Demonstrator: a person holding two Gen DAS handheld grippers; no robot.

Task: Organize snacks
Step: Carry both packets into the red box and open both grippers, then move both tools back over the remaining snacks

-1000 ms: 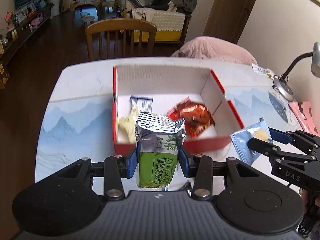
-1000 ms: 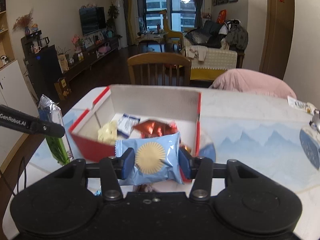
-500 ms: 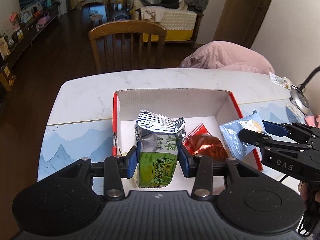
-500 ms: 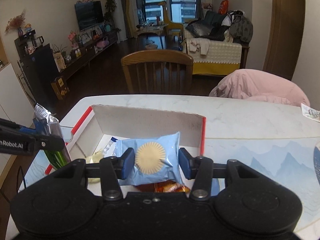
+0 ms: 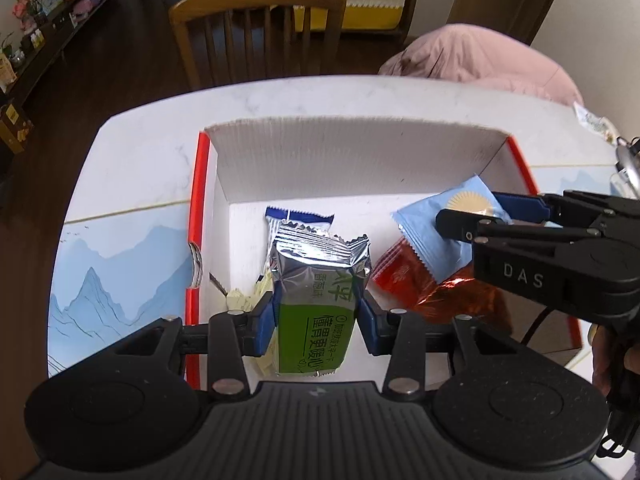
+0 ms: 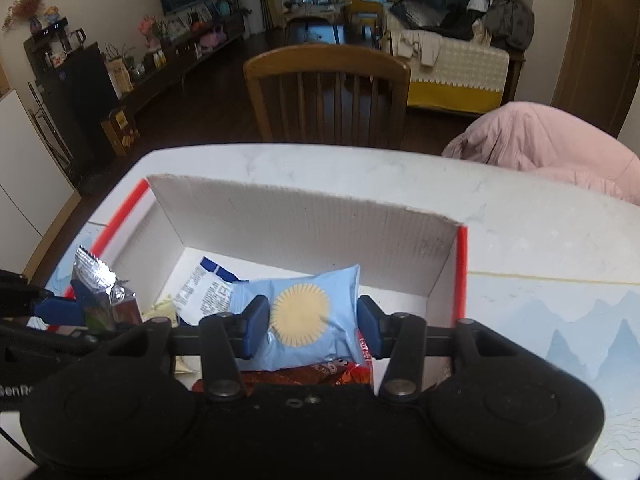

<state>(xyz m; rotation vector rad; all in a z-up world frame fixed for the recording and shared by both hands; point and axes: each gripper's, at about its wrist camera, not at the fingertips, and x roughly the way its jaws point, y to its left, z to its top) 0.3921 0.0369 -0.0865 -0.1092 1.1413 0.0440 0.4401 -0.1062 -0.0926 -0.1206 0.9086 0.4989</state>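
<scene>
My left gripper (image 5: 318,322) is shut on a silver-and-green snack packet (image 5: 320,292) and holds it over the near left part of a red-edged cardboard box (image 5: 352,156). My right gripper (image 6: 308,326) is shut on a light blue packet with a yellow sun (image 6: 304,316) over the box's right part; that packet also shows in the left wrist view (image 5: 444,232). In the box lie a red-orange foil packet (image 5: 440,288), a white-and-blue packet (image 6: 204,292) and a pale yellow packet (image 5: 244,300).
The box (image 6: 304,224) stands on a white table with a blue mountain-print mat (image 5: 120,264). A wooden chair (image 6: 328,96) stands at the far side. A pink cushion (image 6: 552,140) is at the far right. A lamp base (image 5: 624,160) is at the right edge.
Both grippers have moved forward and lower over the box with their packets. The box now fills more of both views, and the white-and-blue packet shows again.
</scene>
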